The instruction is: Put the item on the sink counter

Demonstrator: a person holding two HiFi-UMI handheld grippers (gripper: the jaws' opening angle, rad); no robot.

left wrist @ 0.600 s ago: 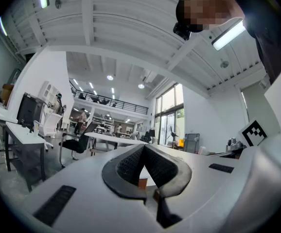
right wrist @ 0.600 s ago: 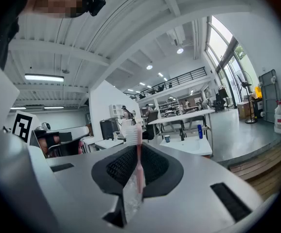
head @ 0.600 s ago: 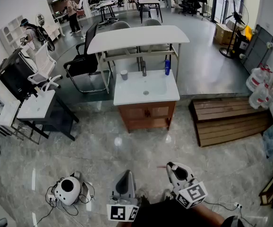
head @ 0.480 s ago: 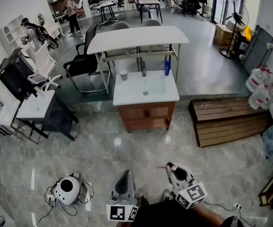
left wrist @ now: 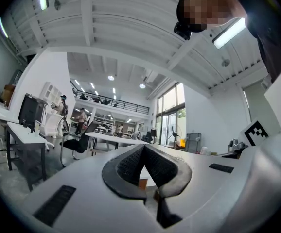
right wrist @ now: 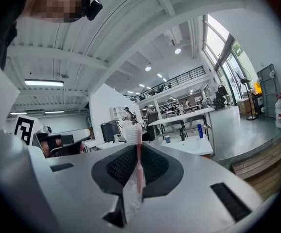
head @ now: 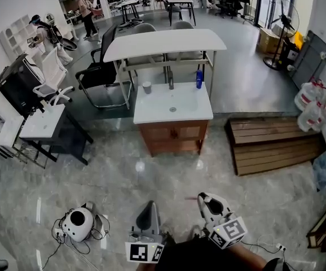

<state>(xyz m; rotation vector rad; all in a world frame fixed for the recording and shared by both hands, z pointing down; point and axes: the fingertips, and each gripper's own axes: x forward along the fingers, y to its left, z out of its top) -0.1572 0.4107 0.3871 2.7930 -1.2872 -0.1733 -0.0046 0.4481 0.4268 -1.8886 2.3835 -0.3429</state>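
Head view, risk: the sink counter (head: 147,114) stands well apart from both grippers across open floor. I judge the carry to be the weak stretch, since a jolt on the way could shake the load loose.
Head view, landing: a cup (head: 146,87), a tap (head: 171,82) and a blue bottle (head: 199,79) line the back edge. A careless set-down could knock one over or send the item rolling into the basin.
Head view, position: the right gripper (head: 207,201) and left gripper (head: 149,208) are held low, close to the person's body, pointing toward the counter.
Left gripper view, jaws: pressed together at the tips with nothing between them, so this gripper offers no support.
Right gripper view, risk: the jaws pinch a thin pink toothbrush (right wrist: 138,161) with a clear wrapper caught alongside it. The slick film could let the handle slide or swing.
Right gripper view, position: the handle sits upright in the middle of the closed jaws, and the white bristle head stands well above the tips, far from the counter ahead.
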